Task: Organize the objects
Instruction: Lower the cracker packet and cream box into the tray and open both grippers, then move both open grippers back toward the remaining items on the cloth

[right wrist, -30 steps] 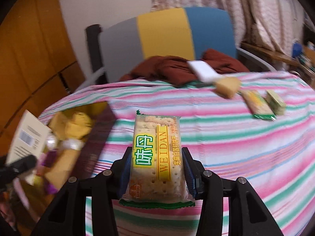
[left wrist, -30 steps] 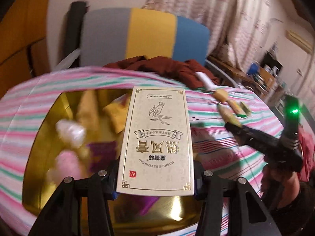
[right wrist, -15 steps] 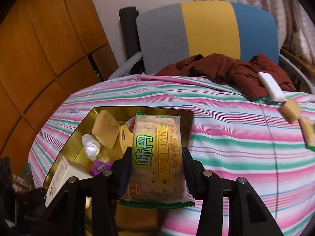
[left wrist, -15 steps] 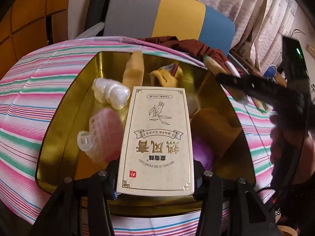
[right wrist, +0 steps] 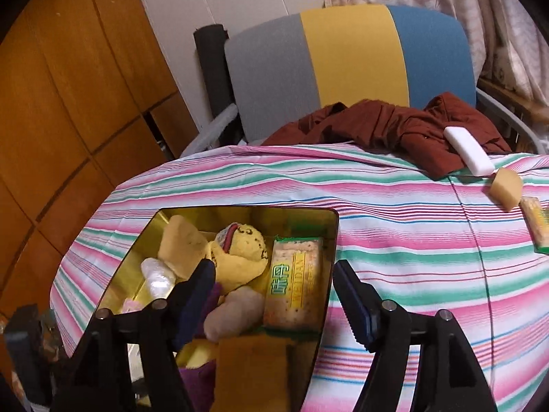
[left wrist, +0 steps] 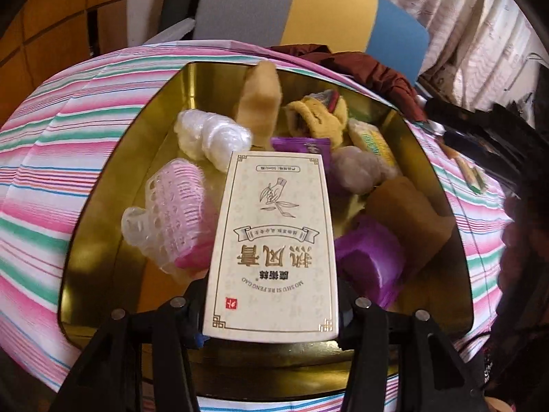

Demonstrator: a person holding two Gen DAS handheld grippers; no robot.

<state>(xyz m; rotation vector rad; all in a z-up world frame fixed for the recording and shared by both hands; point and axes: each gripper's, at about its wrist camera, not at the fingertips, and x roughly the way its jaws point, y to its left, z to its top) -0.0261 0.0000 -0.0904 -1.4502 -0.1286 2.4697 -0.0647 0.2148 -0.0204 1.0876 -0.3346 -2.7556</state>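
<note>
A gold tin (left wrist: 92, 240) sits on the striped tablecloth and holds several items. My left gripper (left wrist: 271, 312) is shut on a cream box with gold print (left wrist: 274, 240) and holds it just above the tin's near side. My right gripper (right wrist: 274, 292) is open and empty over the tin (right wrist: 329, 219). A cracker pack (right wrist: 295, 288) lies in the tin against its right wall, below the open fingers; it also shows in the left wrist view (left wrist: 372, 142). A pink hair roller (left wrist: 171, 219), purple packets (left wrist: 370, 257) and a yellow plush toy (right wrist: 240, 250) lie inside.
On the cloth to the right lie a white bar (right wrist: 468, 151), a tan sponge piece (right wrist: 506, 189) and another cracker pack (right wrist: 538, 223). A dark red garment (right wrist: 387, 127) is draped at the table's far edge before a grey, yellow and blue chair (right wrist: 350, 58).
My right gripper moved over the tin, opened and let go of the cracker pack, which now lies inside. My left gripper moved in closer over the tin, still holding the cream box.
</note>
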